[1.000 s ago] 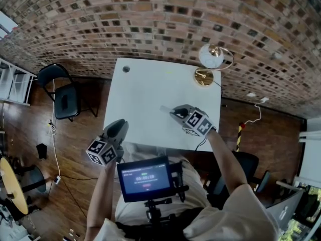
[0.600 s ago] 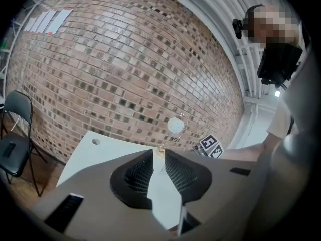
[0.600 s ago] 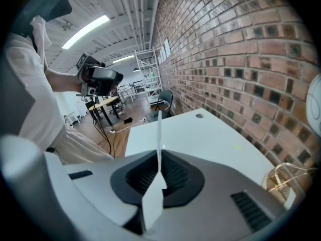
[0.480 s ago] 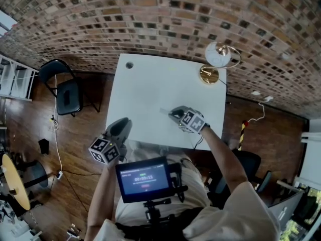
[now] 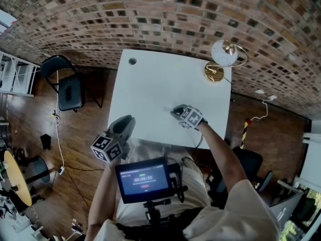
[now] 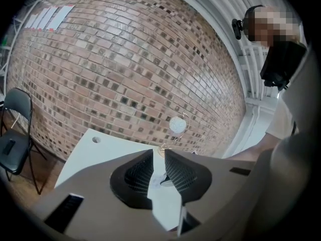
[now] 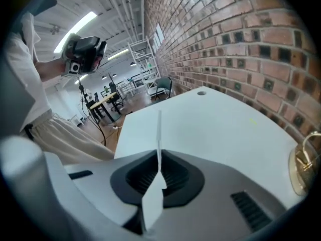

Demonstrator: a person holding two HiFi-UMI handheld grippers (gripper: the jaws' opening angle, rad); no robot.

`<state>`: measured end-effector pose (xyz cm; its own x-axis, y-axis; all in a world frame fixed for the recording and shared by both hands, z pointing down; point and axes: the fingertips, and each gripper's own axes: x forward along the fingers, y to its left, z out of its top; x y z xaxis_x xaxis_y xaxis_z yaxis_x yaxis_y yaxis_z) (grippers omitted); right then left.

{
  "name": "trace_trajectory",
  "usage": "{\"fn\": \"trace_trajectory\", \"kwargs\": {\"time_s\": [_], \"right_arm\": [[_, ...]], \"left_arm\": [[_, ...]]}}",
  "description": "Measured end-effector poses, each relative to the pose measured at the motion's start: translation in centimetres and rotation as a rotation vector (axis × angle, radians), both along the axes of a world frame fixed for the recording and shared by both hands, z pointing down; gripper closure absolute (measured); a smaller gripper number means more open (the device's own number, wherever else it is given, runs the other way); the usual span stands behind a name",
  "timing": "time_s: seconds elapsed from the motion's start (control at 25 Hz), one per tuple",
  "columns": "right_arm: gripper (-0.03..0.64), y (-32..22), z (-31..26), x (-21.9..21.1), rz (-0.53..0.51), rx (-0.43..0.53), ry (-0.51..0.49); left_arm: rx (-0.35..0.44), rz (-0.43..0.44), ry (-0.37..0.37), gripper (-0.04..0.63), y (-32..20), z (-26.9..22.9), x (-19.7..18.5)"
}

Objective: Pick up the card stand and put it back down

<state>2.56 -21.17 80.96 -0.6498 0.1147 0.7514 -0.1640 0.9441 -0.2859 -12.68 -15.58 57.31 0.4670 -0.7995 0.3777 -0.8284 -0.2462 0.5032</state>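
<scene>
right gripper (image 5: 174, 111): jaws being pressed onto the card stand (image 7: 159, 129) | card stand: being held edge-on over the white table (image 5: 150, 79), toward its near edge | left gripper (image 5: 128, 120): being held narrowly parted, empty, at the table's near-left edge

I'm in a loft-style open office or workshop. A brick wall (image 5: 200, 14) fills the top of the head view, with wood floor (image 5: 80, 134) and a folding chair (image 5: 67, 87) at left and my white table (image 5: 150, 84) at centre. The right gripper view's upper left shows strip lights (image 7: 80, 29), racks (image 7: 143, 59) and desks (image 7: 108, 100).
</scene>
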Motion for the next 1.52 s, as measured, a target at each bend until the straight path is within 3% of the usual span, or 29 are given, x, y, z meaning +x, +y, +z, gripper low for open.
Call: {"fn": "trace_trajectory", "kwargs": {"time_s": [0.32,0.88,0.96,1.04,1.08,1.16,1.32,1.52], "right_arm": [[0.583,0.0,3.9,-0.2,0.030,-0.019,0.000],[0.578,1.2,6.6,-1.1,-0.028,-0.090,-0.051],[0.563,1.1,6.9,-1.1,-0.032,-0.071,-0.045],[0.505,0.9,7.0,-0.9,-0.019,-0.059,-0.034],[0.455,0.7,6.8,-0.9,-0.005,-0.054,-0.035],[0.417,0.1,6.1,-0.9,0.039,-0.036,-0.052],[0.400,-0.9,3.3,0.3,0.185,-0.003,-0.123],[0.400,-1.8,-5.0,3.4,0.441,0.022,-0.329]], "left_arm": [[-0.034,-0.022,0.017,0.522,0.2,-0.3,-0.2],[-0.073,-0.071,0.009,0.522,2.1,0.9,-1.0],[-0.071,-0.080,0.013,0.522,2.6,1.3,-1.0],[-0.080,-0.082,0.019,0.522,3.0,1.6,-0.8],[-0.086,-0.081,0.022,0.522,3.1,1.8,-0.8],[-0.089,-0.076,0.028,0.522,3.4,2.2,-0.7],[-0.079,-0.054,0.029,0.522,3.4,2.7,-0.3],[-0.063,0.017,0.024,0.522,2.9,2.5,1.5]]}}
